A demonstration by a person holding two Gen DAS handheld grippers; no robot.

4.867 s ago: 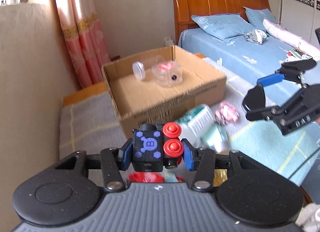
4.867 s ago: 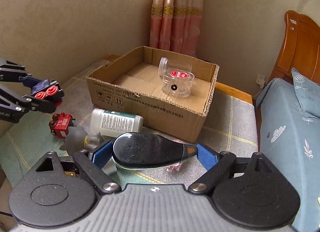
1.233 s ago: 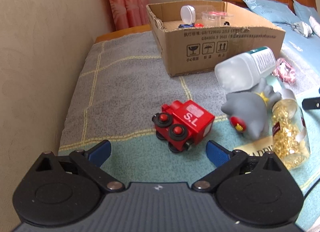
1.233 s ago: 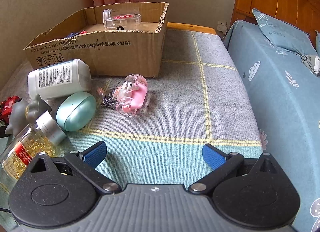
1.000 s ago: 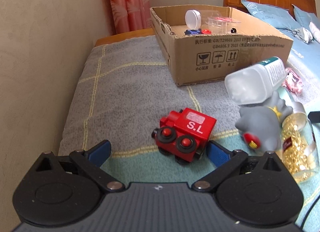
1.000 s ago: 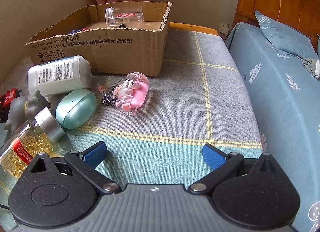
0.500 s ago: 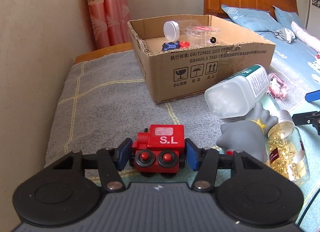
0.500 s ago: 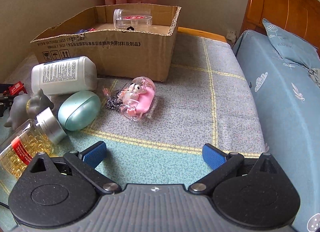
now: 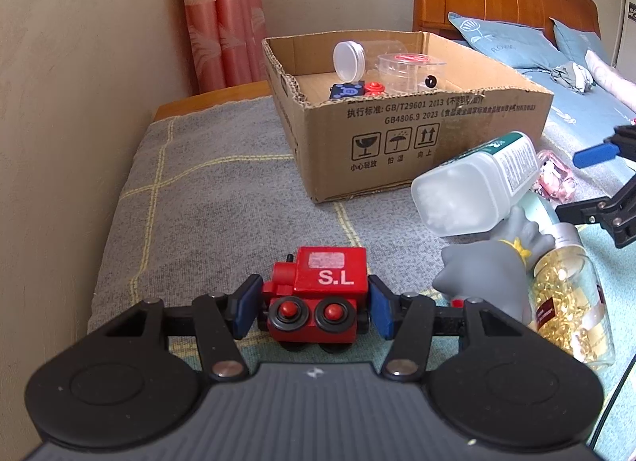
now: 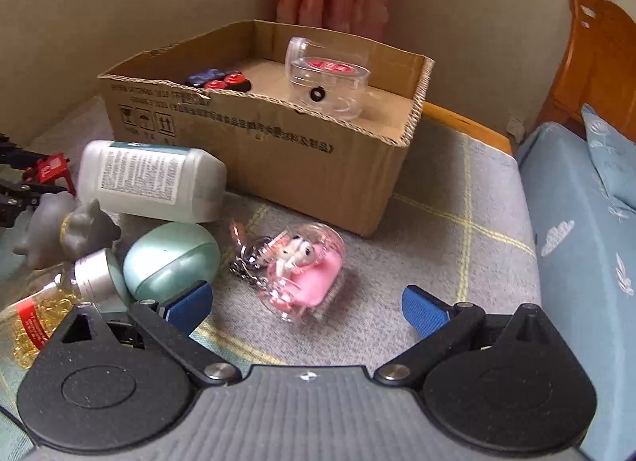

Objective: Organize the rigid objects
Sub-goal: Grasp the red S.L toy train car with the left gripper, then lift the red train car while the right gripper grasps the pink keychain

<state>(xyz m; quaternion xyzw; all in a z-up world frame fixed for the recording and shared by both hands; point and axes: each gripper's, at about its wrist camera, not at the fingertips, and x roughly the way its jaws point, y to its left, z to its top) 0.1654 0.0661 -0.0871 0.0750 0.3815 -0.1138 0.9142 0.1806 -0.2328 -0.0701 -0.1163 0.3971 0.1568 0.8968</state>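
Note:
My left gripper (image 9: 313, 308) is shut on a red toy train (image 9: 320, 294) marked "S.L", held just above the grey blanket. The cardboard box (image 9: 437, 119) stands beyond it and holds a clear jar (image 9: 409, 67) and a blue and red toy block (image 9: 353, 90). My right gripper (image 10: 306, 306) is open, with a pink keychain charm (image 10: 304, 268) lying between its fingers on the blanket. The box also shows in the right wrist view (image 10: 278, 150).
A white bottle (image 10: 151, 182), a mint oval case (image 10: 171, 260), a grey animal figure (image 10: 65, 232) and a jar of gold capsules (image 10: 39, 321) lie left of the charm. The wall is on the left, the blue bed (image 10: 588, 262) on the right.
My left gripper closed on the red train and raised it slightly. My right gripper moved forward and down, so the pink charm now lies between its open fingers.

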